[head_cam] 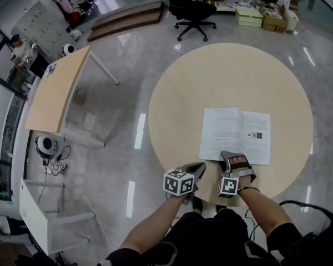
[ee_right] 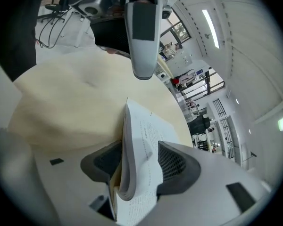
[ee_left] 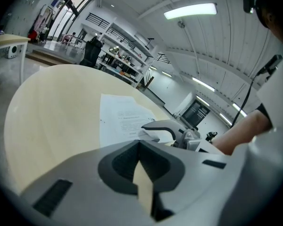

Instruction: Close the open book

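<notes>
1. One open book (head_cam: 236, 134) lies on the round table (head_cam: 211, 76), toward the person's side.
2. Right gripper (head_cam: 233, 158) pinches pages at the book's near edge.
3. Left gripper (head_cam: 198, 169): jaws pressed together, empty, just beside the book.

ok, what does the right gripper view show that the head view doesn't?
Right gripper view only: the right tool with its jaws closed on a sheaf of pages at the near edge of the open book.
Head view only: both pages spread whole, plus the office chair and the rectangular desk.
Both: the round table, the book, and the left tool close by.
</notes>
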